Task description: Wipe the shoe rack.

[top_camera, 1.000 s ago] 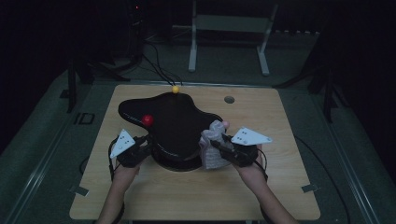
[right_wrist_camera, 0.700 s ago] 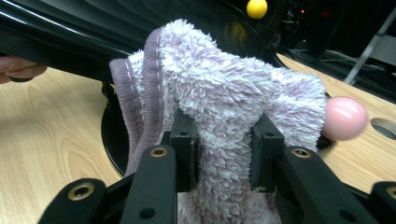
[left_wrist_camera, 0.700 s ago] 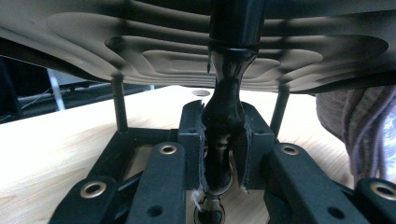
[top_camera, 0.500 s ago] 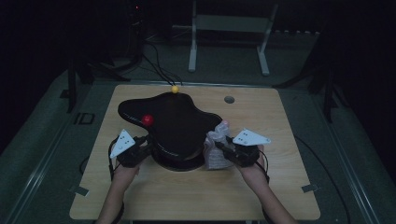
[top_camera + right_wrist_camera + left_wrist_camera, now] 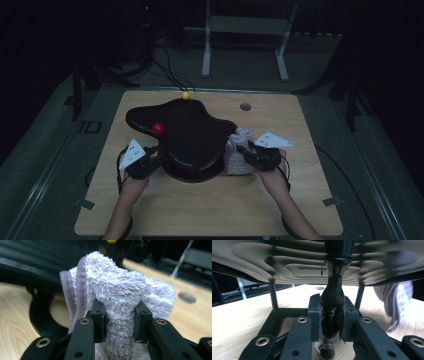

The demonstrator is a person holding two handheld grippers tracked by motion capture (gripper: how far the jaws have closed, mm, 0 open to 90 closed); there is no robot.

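A black, wavy-edged top (image 5: 190, 135) stands on a black stand in the middle of the wooden table (image 5: 200, 205), with a red ball (image 5: 158, 128) resting on it. At its near left edge my left gripper (image 5: 155, 161) reaches under it. In the left gripper view that gripper (image 5: 332, 322) is shut on the stand's glossy black stem (image 5: 333, 297), below the ribbed underside (image 5: 299, 265). My right gripper (image 5: 242, 150) is at the top's right edge, shut on a fluffy lilac and white towel (image 5: 234, 159). The towel (image 5: 120, 285) bulges up between the pads of this gripper (image 5: 120, 315).
A yellow ball (image 5: 185, 95) sits at the table's far edge behind the black top. A round hole (image 5: 245, 106) lies in the tabletop at the far right. The stand's black base (image 5: 41, 315) rests on the wood beside the towel. White frame legs (image 5: 207, 45) stand on the floor beyond.
My right gripper has sunk a little and come nearer with the towel, lowering it beside the black top's right edge. The left gripper has stayed on the stem.
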